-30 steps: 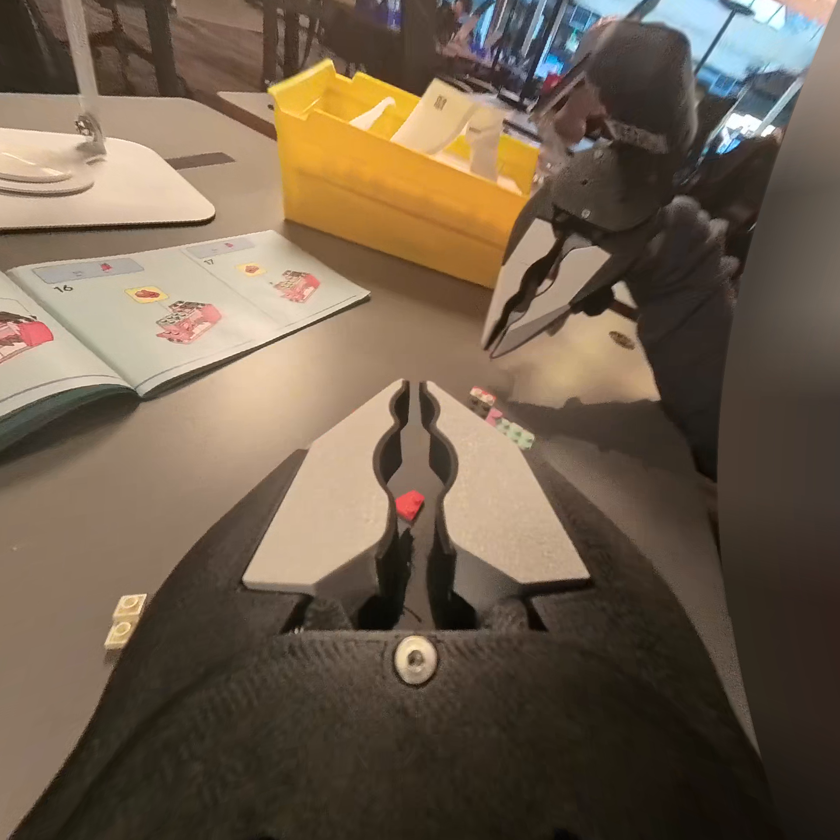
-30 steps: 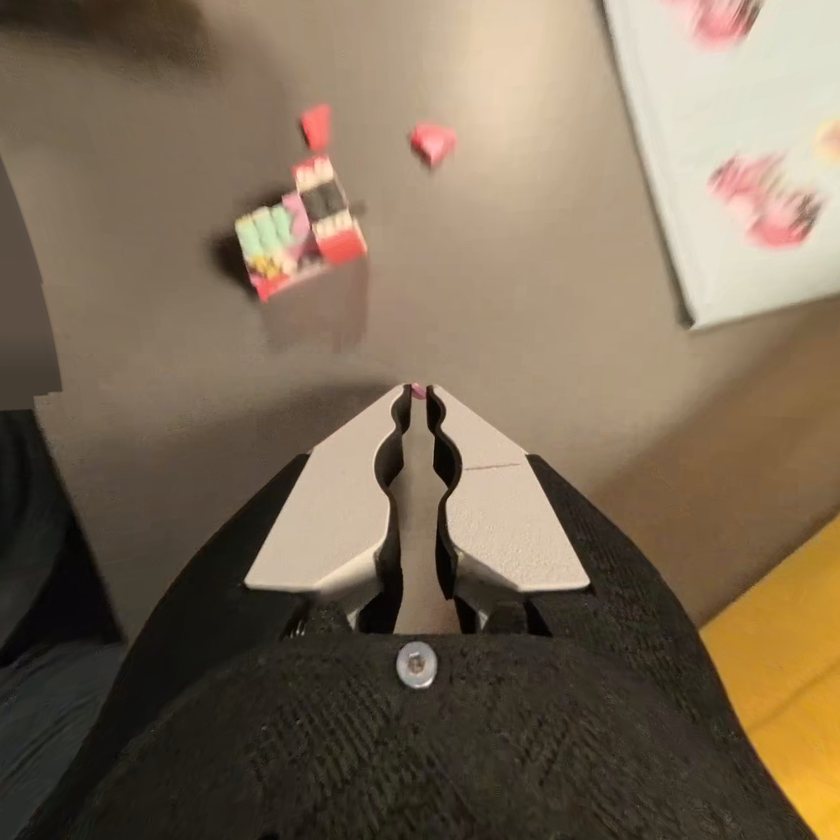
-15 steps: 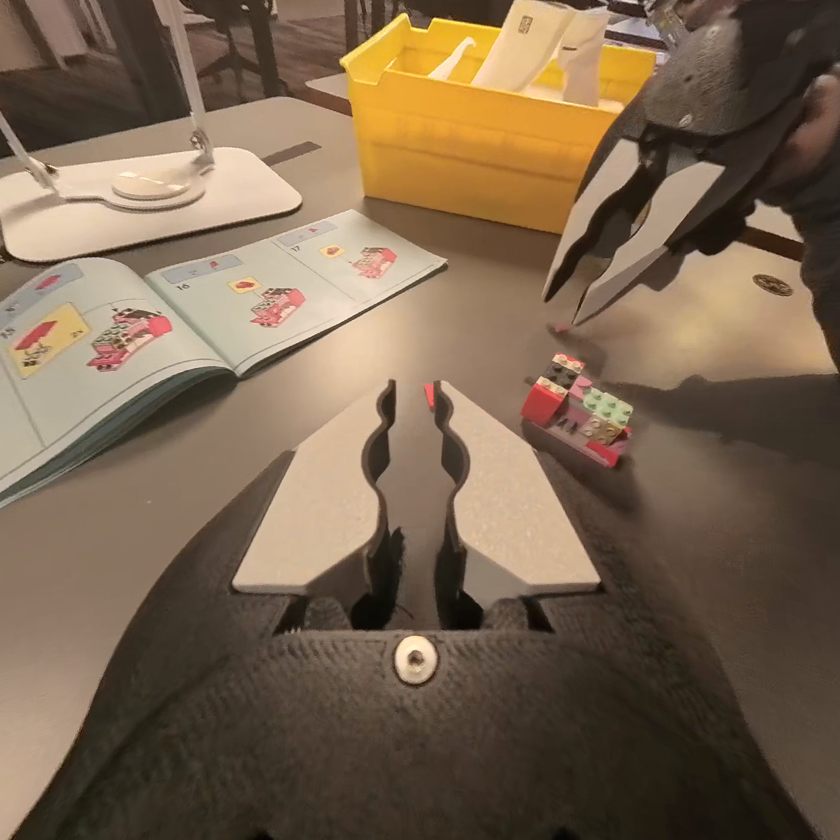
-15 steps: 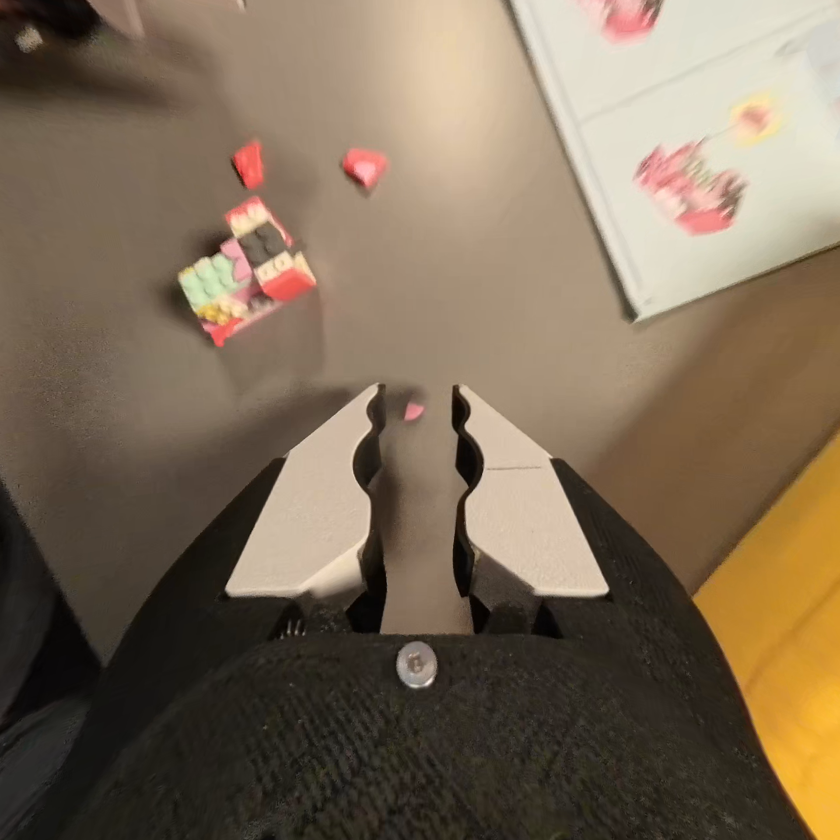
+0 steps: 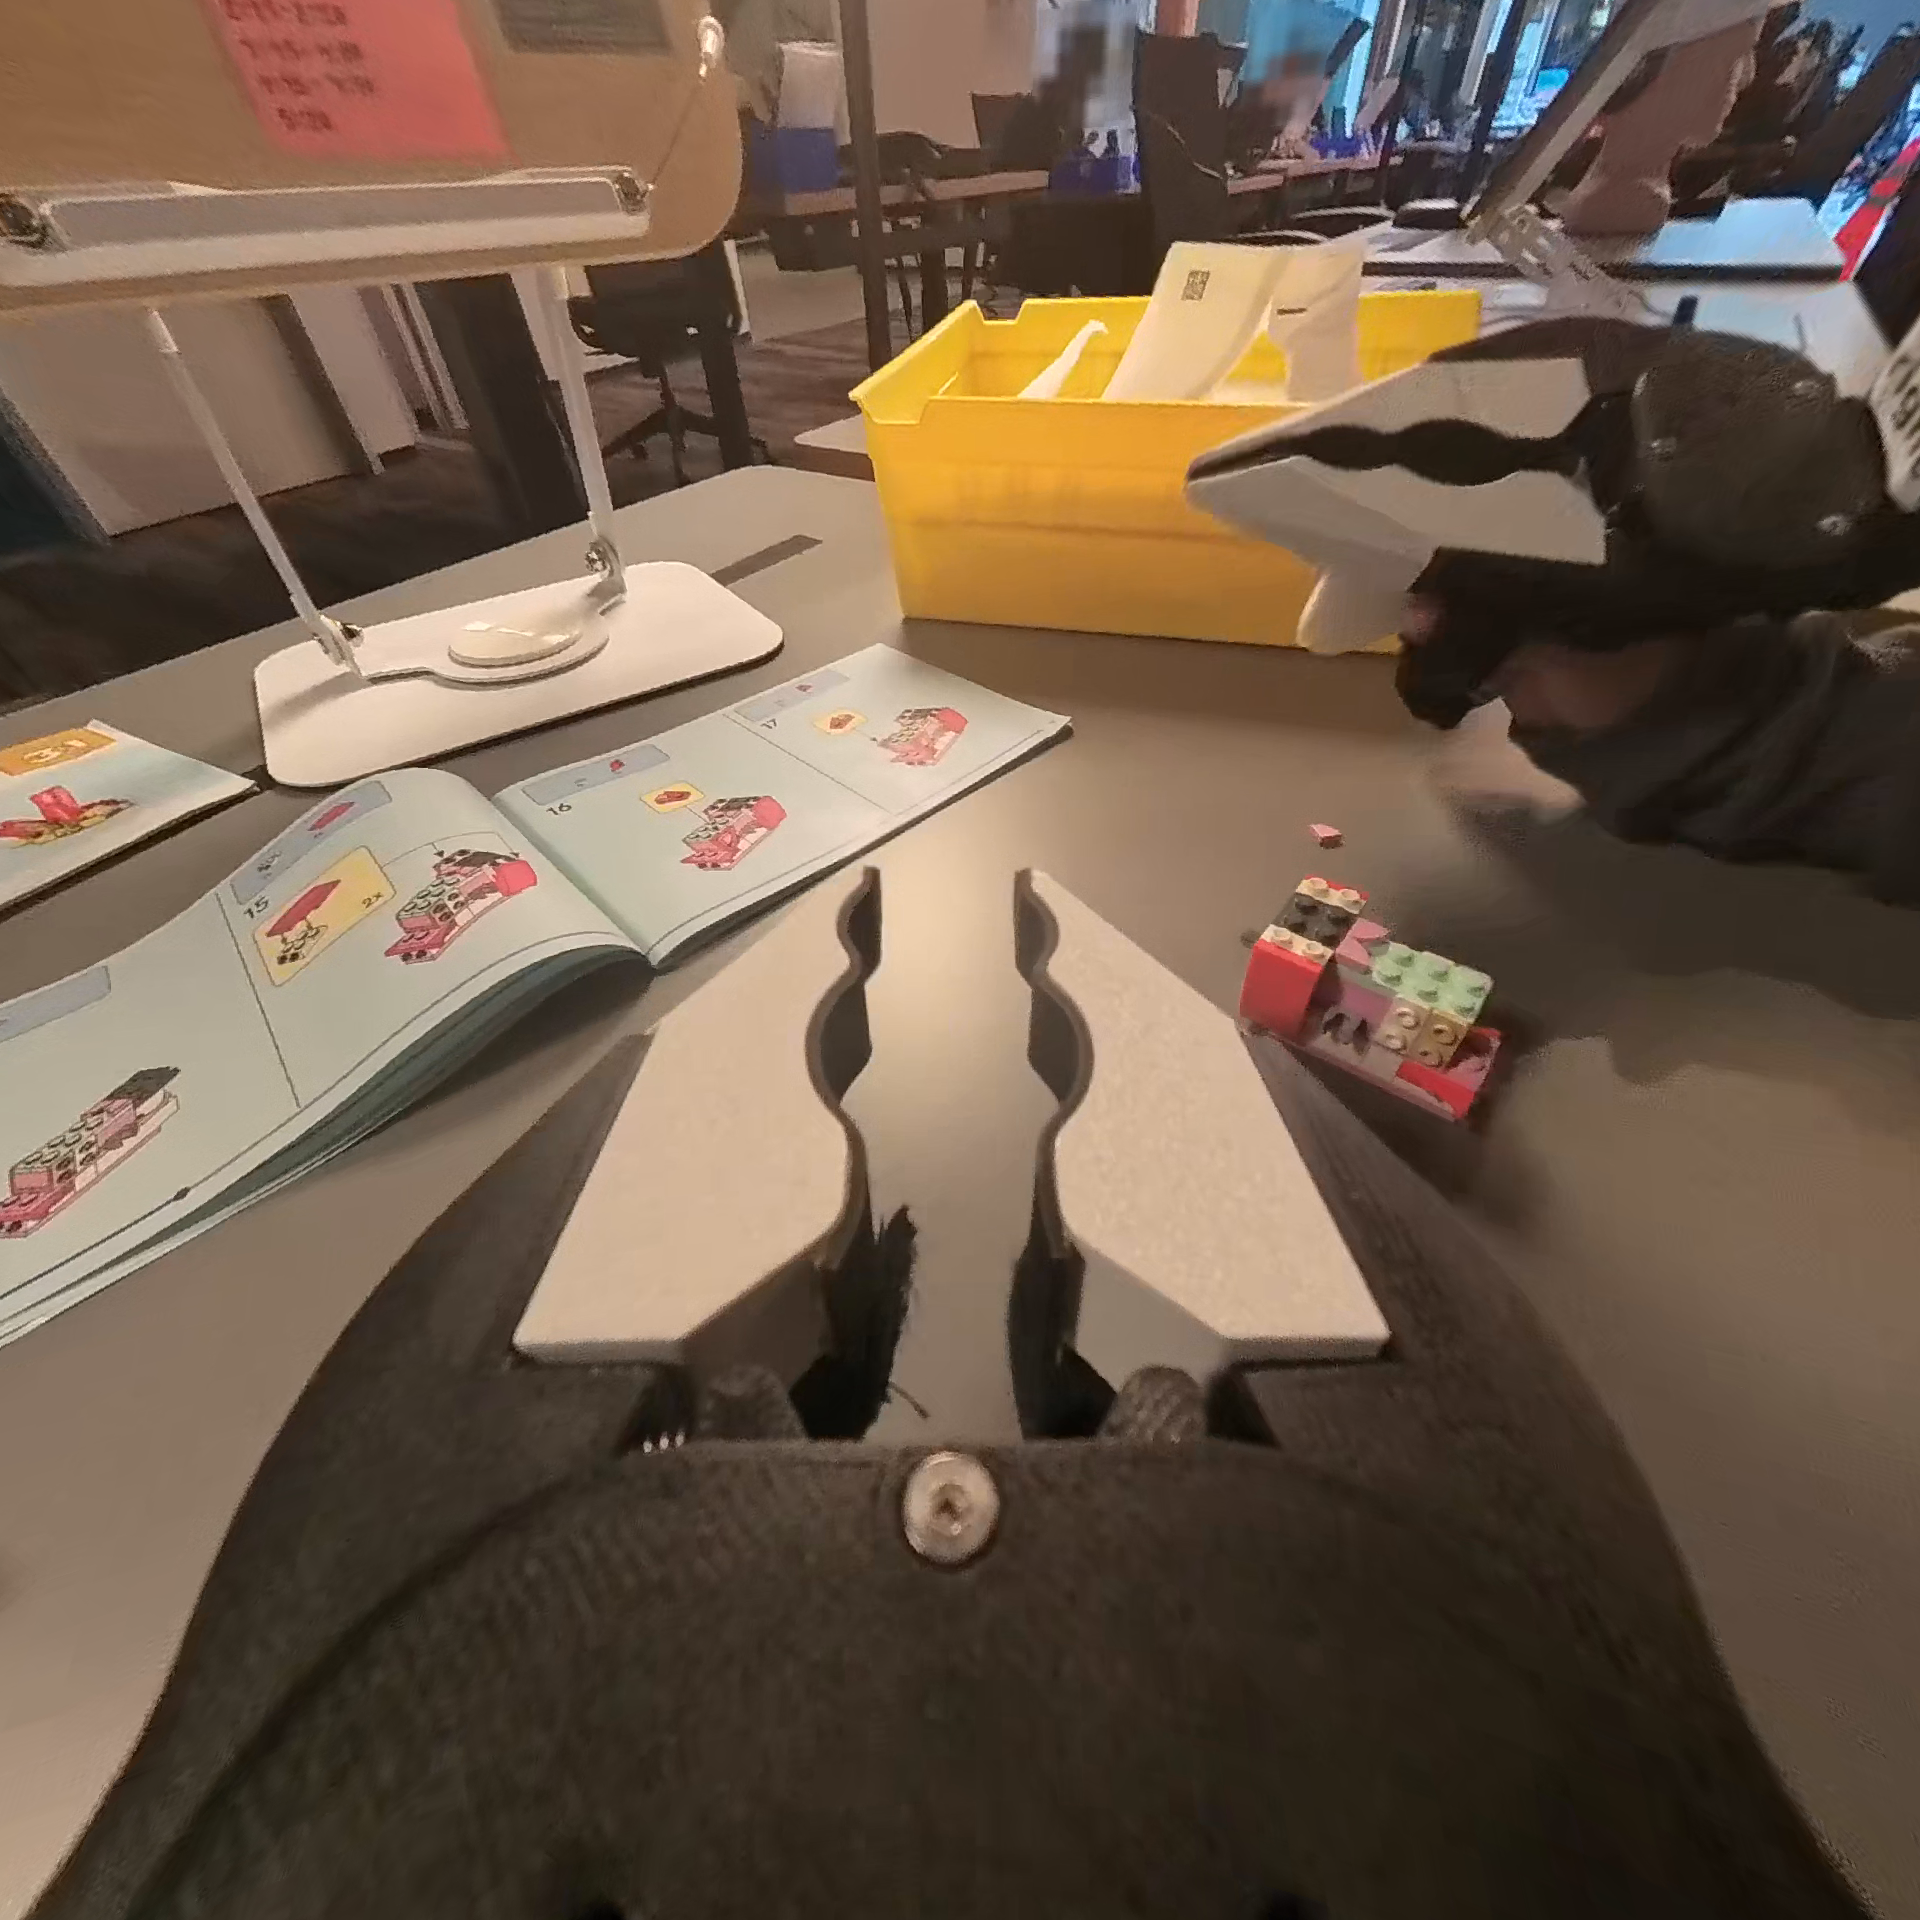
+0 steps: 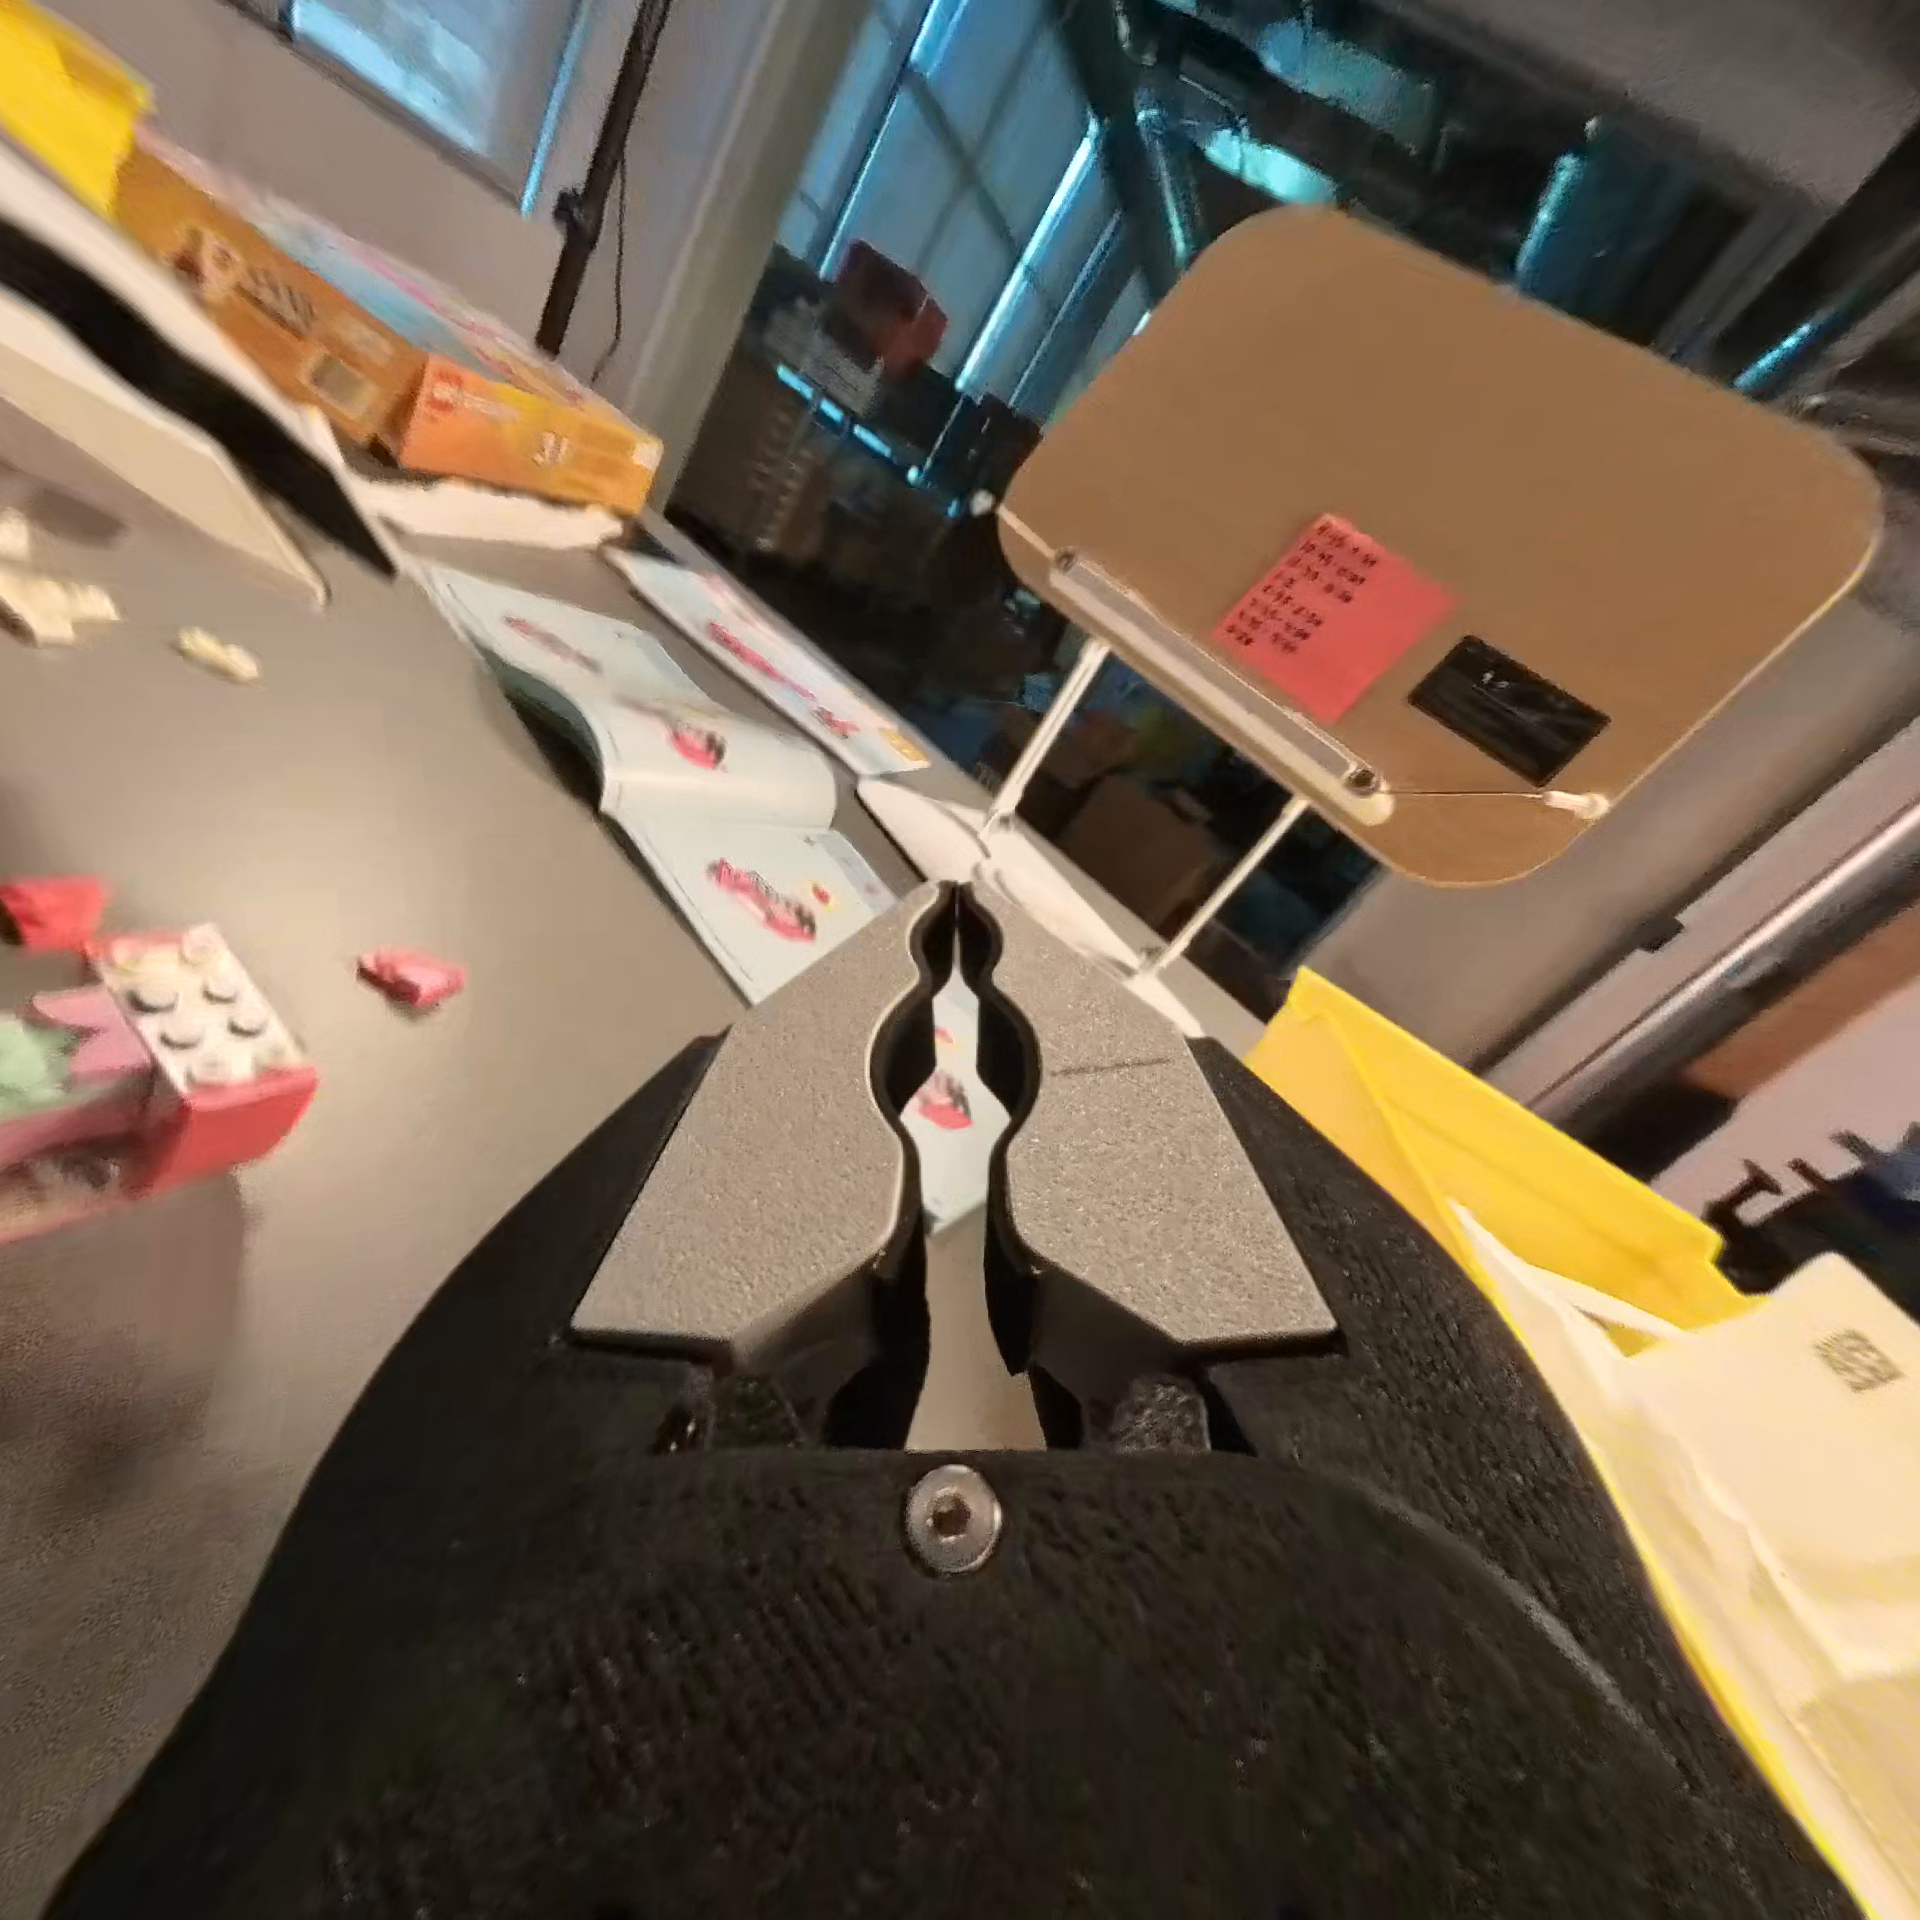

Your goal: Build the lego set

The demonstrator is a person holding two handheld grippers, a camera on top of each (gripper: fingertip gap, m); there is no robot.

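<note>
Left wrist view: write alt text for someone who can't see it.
Left gripper open and empty above a grey table, beside a small brick model. An open instruction booklet lies left, a yellow bin behind, and the right gripper, shut, hangs at the upper right.

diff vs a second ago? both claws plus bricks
Left claw opened from nearly shut and now stands open over bare table. Right claw opened, dropped a tiny pink piece onto the table, then lifted, swung level and shut with nothing visible between its tips. Brick model, booklet and yellow bin stayed put.
</note>
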